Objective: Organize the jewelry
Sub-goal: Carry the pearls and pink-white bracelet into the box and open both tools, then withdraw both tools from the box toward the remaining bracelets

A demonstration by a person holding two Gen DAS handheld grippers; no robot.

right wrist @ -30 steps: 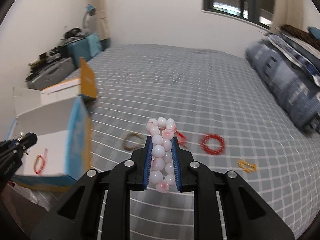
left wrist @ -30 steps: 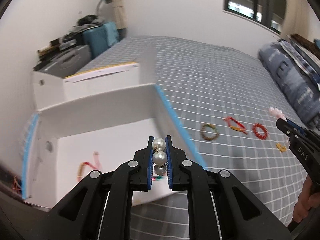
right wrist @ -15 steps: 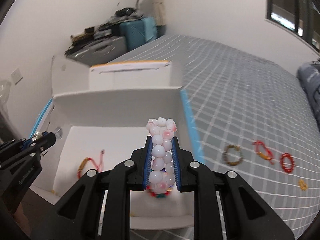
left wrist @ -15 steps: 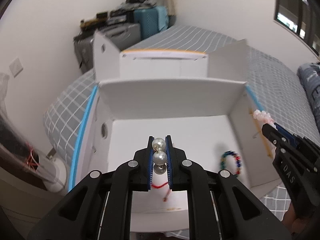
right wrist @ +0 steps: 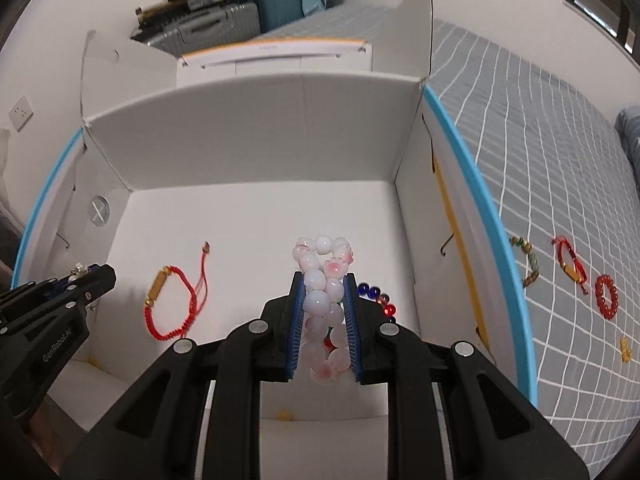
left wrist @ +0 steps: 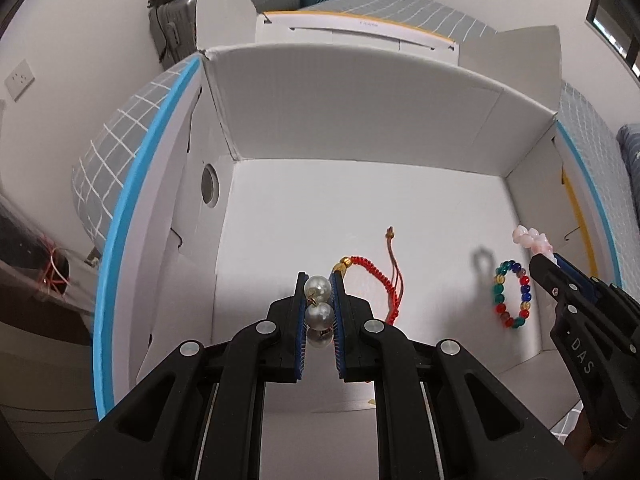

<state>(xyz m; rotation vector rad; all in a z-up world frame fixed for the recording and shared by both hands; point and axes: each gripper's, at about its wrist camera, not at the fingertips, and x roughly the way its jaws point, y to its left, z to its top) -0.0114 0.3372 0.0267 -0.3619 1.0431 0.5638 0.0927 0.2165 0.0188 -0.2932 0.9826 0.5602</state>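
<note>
My left gripper (left wrist: 319,300) is clamped on a pearl piece (left wrist: 318,303), poised over the white box (left wrist: 360,120). The pearls look hard and slippery, so I judge the pads should bear on their widest part. On the floor of the box lie a red cord bracelet (left wrist: 380,280) and a multicoloured bead bracelet (left wrist: 512,294). My right gripper (right wrist: 323,308) pinches a pink-white bead bracelet (right wrist: 324,276), light and probably stretchy. The box sits on a grey checked bed (right wrist: 540,140), where further bracelets (right wrist: 568,266) wait; suitcases (right wrist: 248,16) line the far wall.
</note>
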